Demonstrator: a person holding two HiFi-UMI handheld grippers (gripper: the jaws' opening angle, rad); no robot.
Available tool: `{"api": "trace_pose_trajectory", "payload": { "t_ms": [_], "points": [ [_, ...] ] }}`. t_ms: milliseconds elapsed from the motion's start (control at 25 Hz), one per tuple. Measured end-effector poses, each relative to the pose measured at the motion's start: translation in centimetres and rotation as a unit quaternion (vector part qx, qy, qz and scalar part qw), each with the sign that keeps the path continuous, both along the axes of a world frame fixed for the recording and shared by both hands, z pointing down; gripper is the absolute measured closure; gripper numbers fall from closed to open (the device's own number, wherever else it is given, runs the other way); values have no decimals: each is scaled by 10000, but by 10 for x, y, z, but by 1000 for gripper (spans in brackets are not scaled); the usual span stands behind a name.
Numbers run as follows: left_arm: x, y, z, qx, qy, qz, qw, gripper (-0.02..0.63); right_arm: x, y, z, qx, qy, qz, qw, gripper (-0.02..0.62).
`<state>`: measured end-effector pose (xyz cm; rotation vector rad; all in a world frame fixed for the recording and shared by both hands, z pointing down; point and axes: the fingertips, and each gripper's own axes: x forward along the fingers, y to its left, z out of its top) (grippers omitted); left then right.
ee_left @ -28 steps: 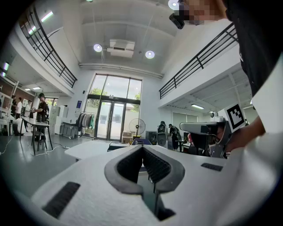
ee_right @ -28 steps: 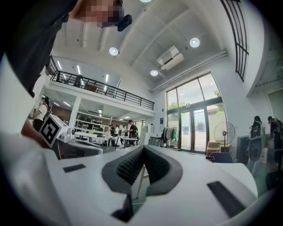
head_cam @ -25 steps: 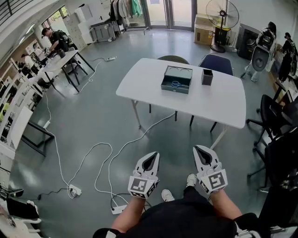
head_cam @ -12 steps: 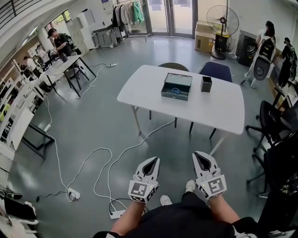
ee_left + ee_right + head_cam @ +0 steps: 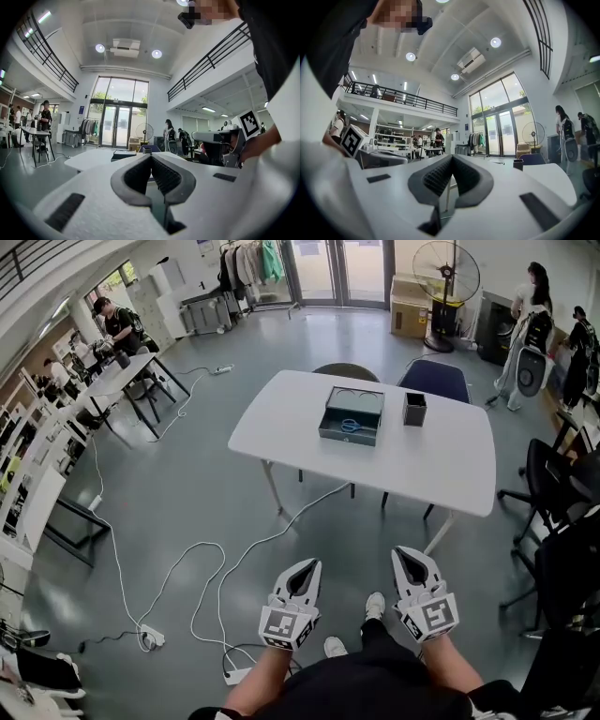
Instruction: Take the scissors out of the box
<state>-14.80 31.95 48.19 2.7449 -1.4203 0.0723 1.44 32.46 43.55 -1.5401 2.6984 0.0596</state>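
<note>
Blue-handled scissors (image 5: pixel 352 426) lie inside an open dark grey box (image 5: pixel 330 429) on a white table (image 5: pixel 441 460), a few steps ahead of me. My left gripper (image 5: pixel 307 564) and right gripper (image 5: pixel 406 552) are held side by side low in the head view, above the floor and far short of the table. Both point level toward it. Each has its jaws closed tip to tip with nothing between them. The left gripper (image 5: pixel 150 156) view shows the box (image 5: pixel 124 153) far off. In the right gripper (image 5: pixel 452 157) view the box itself is not clear.
A black cup (image 5: pixel 414 409) stands on the table right of the box. Two chairs (image 5: pixel 436 377) sit behind the table, and black office chairs (image 5: pixel 553 474) stand at the right. White cables and a power strip (image 5: pixel 150 637) trail across the floor at the left. People stand at the far edges of the room.
The table and box have shifted slightly in the head view as I step toward them. Both grippers have moved a little forward, still shut and empty.
</note>
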Motion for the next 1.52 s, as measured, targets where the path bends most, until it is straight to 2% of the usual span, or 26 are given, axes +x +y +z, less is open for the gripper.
{"api": "trace_pose_trajectory", "payload": {
  "t_ms": [440, 680, 1040, 1320, 1520],
  "points": [
    [23, -104, -11, 53, -204, -210, 9996, 594, 29, -107, -9, 84, -181, -194, 9996, 590],
    [40, -141, -3, -61, -388, -228, 9990, 594, 44, -152, -8, 80, -147, -373, 9992, 590],
    [56, -186, 1, -118, -530, -402, 9977, 594, 68, -194, 0, -32, -158, -555, 9983, 589],
    [58, -208, 0, -100, -464, -682, 9965, 594, 83, -212, 7, -101, -39, -740, 9972, 589],
    [57, -220, 4, -109, -466, -721, 9963, 594, 86, -223, 19, -272, 12, -756, 9968, 589]
  ]
}}
